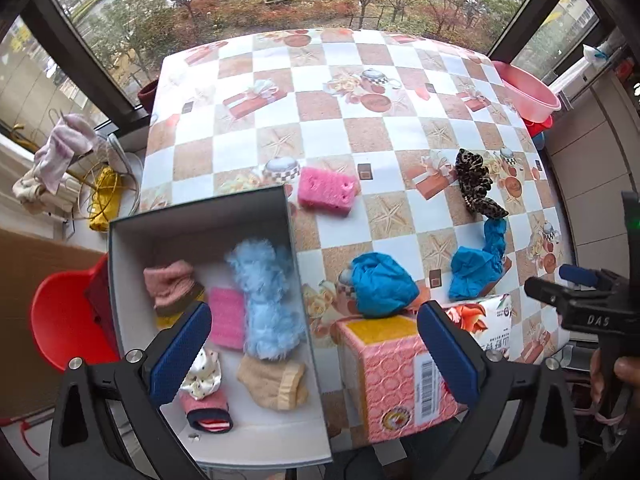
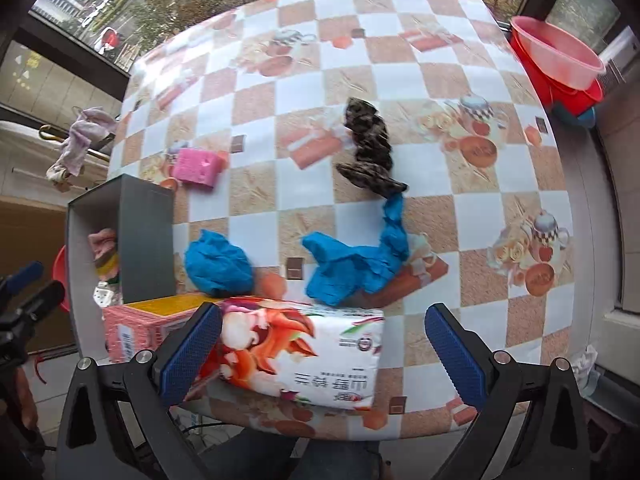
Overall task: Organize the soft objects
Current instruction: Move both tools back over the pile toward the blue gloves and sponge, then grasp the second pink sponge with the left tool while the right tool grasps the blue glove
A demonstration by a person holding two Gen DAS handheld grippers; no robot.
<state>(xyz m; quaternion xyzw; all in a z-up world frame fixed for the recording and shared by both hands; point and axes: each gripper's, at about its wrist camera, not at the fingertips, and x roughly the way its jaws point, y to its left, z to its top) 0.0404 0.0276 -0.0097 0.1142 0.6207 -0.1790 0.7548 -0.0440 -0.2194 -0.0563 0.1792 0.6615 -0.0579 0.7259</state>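
Beside the box (image 1: 208,216), leopard scrunchie (image 1: 478,188) lengthwise toward the window.

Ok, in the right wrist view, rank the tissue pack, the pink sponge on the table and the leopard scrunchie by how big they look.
1. Tissue pack, though it is nearest the camera.
2. Leopard scrunchie.
3. Pink sponge, close to the scrunchie in apparent size.

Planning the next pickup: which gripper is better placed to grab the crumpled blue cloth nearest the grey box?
Left. The left gripper, open, hangs over the grey box's right wall, with the crumpled blue cloth just ahead between its fingers. The right gripper, also open, faces the floral tissue pack, with that cloth off to its left.
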